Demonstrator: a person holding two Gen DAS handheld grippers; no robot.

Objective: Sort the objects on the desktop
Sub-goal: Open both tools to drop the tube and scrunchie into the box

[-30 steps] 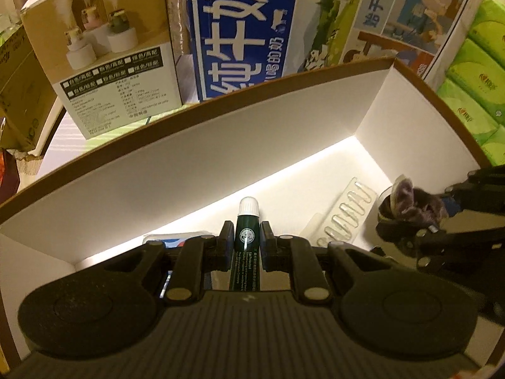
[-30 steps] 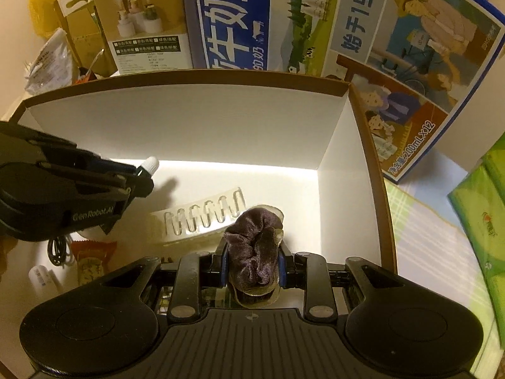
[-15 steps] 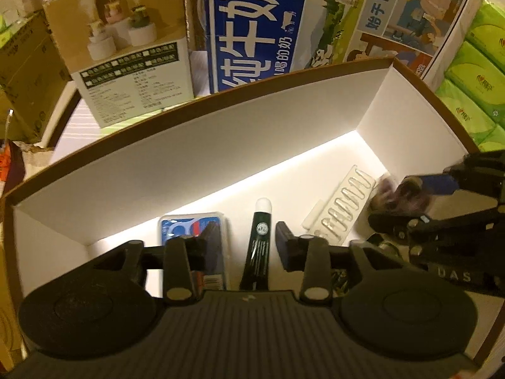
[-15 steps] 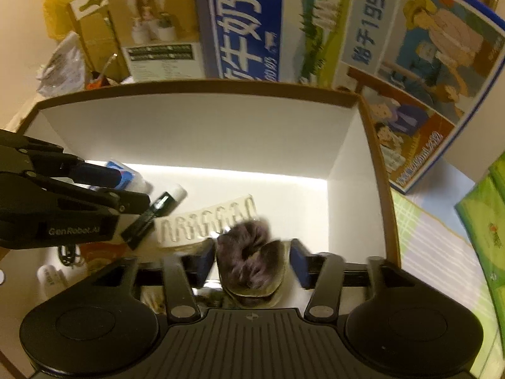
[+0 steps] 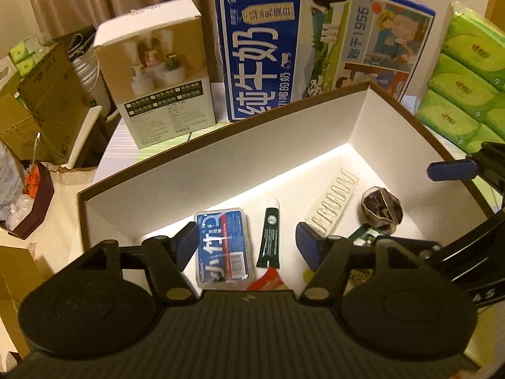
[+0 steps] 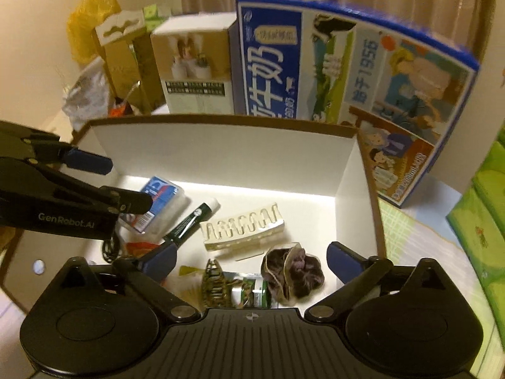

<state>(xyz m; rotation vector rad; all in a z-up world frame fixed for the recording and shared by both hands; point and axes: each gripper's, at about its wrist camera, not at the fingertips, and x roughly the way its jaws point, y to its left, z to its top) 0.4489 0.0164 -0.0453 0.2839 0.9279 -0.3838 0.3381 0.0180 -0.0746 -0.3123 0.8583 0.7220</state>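
Observation:
A white box with a brown rim [image 5: 221,164] [image 6: 221,154] holds the sorted objects. A dark green tube with a white cap [image 5: 270,237] [image 6: 192,219] lies on its floor beside a blue floss pack [image 5: 222,248] [image 6: 157,195]. A purple scrunchie [image 5: 382,210] [image 6: 292,271] lies at the right, near a white clip strip [image 5: 333,203] [image 6: 243,230]. My left gripper [image 5: 247,246] is open and empty above the tube. My right gripper [image 6: 252,260] is open and empty above the scrunchie.
A blue milk carton [image 5: 315,44] [image 6: 347,72] and a humidifier box [image 5: 157,75] stand behind the white box. Green tissue packs [image 5: 467,79] are at the right. Cardboard boxes [image 5: 41,104] stand at the left. A red wrapper [image 5: 268,281] and a green packet [image 6: 246,290] lie inside the box.
Both grippers opened and pulled back up. The left let go of the green tube and the right let go of the scrunchie; both now lie on the box floor.

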